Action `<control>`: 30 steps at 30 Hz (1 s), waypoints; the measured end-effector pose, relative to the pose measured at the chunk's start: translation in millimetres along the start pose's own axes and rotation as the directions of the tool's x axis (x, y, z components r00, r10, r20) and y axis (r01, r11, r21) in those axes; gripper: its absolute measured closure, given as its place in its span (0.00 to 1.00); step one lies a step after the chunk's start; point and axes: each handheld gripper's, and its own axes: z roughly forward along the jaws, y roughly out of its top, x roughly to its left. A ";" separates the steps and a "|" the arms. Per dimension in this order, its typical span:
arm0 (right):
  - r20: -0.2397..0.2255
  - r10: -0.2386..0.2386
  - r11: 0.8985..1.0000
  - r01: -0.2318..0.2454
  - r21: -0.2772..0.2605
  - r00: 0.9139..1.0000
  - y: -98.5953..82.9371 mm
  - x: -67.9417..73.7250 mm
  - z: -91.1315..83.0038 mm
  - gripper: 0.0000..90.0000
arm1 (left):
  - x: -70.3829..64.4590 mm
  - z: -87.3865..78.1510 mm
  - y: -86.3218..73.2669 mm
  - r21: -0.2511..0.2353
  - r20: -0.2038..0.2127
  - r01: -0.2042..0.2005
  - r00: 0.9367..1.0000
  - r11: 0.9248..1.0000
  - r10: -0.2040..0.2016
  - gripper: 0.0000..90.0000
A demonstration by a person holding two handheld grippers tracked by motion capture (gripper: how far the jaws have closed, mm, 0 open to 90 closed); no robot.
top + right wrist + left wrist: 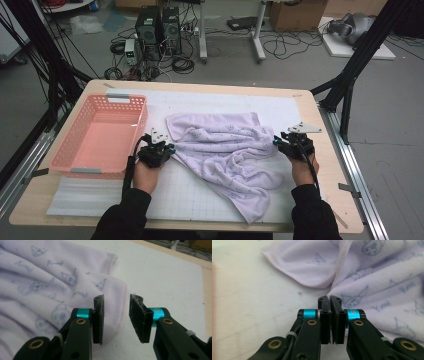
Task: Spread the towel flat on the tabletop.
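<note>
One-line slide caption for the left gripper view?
Left tongs shut on the hemmed edge of a lilac printed towel lying on the white mat.

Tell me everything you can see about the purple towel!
The towel is pale lilac, soft-looking terry cloth printed with little cat-eared faces and writing, with a stitched hem. It lies crumpled and partly folded on the white mat, right of the pink basket. The left gripper is shut on its edge; the right gripper is open, jaws straddling the hem at its other side.
</note>
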 end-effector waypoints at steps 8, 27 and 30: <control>-0.215 -0.053 0.999 0.052 -0.009 0.975 10.2 23.7 5.9 0.67 | 20.2 -1.1 16.0 -0.070 -0.106 0.069 0.991 0.995 -0.076 0.96; -0.387 -0.118 0.984 0.161 0.080 0.915 5.3 87.0 38.7 0.73 | -4.2 -2.9 12.2 -0.107 0.069 0.059 0.996 0.992 -0.052 0.50; -0.345 -0.184 0.972 0.222 0.074 0.921 5.3 87.9 37.5 0.90 | -8.0 -5.1 11.1 -0.108 0.082 0.054 0.996 0.993 -0.045 0.49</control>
